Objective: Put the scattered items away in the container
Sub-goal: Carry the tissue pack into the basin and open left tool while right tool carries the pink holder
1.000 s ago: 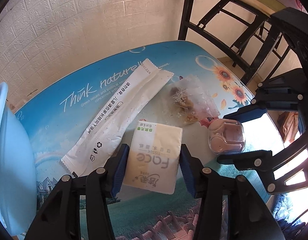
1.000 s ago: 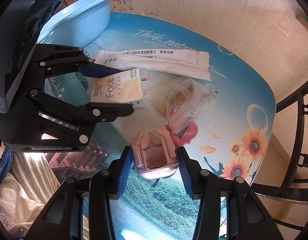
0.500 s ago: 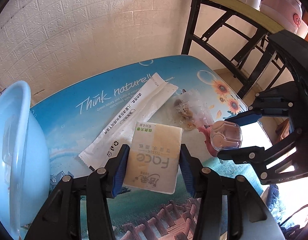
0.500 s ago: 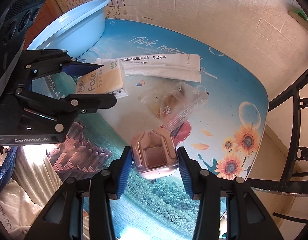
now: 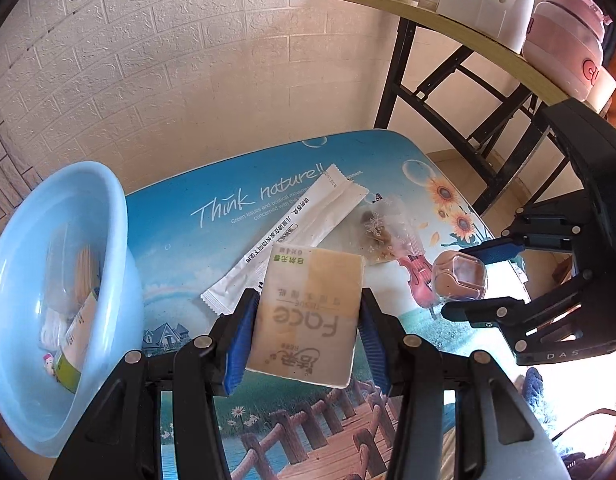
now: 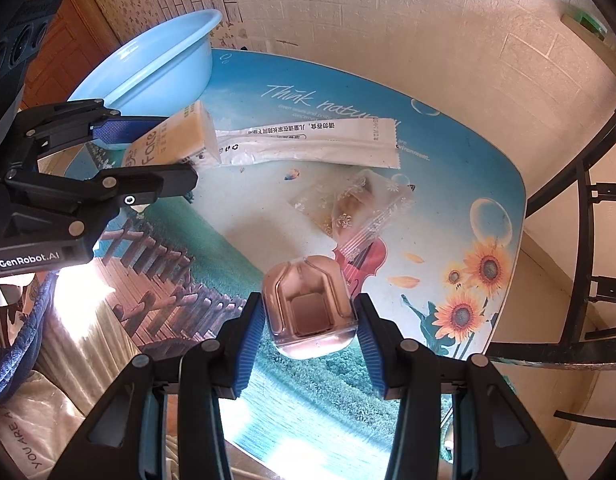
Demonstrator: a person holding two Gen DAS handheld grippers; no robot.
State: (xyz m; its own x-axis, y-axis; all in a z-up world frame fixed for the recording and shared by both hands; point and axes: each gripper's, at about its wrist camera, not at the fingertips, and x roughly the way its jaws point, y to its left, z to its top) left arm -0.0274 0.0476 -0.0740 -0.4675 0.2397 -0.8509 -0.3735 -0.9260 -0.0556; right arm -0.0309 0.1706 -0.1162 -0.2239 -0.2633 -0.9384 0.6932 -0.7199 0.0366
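Note:
My left gripper (image 5: 306,320) is shut on a beige tissue pack (image 5: 310,312) and holds it above the table; it also shows in the right wrist view (image 6: 176,140). My right gripper (image 6: 310,320) is shut on a clear pink earbud case (image 6: 308,308), also seen in the left wrist view (image 5: 460,274). The light blue basin (image 5: 48,280) sits at the table's left end with several items inside; it shows in the right wrist view (image 6: 148,68). A long white sachet (image 5: 292,236) and a clear snack bag (image 5: 380,232) lie on the table.
The table (image 5: 188,248) has a printed landscape top and stands against a brick-pattern wall. A black-framed shelf (image 5: 448,80) with cups and appliances stands to the right. Its black frame (image 6: 580,208) is beyond the table's right edge.
Both grippers have risen and drawn back from the table with their items held. The basin has come further into the left wrist view.

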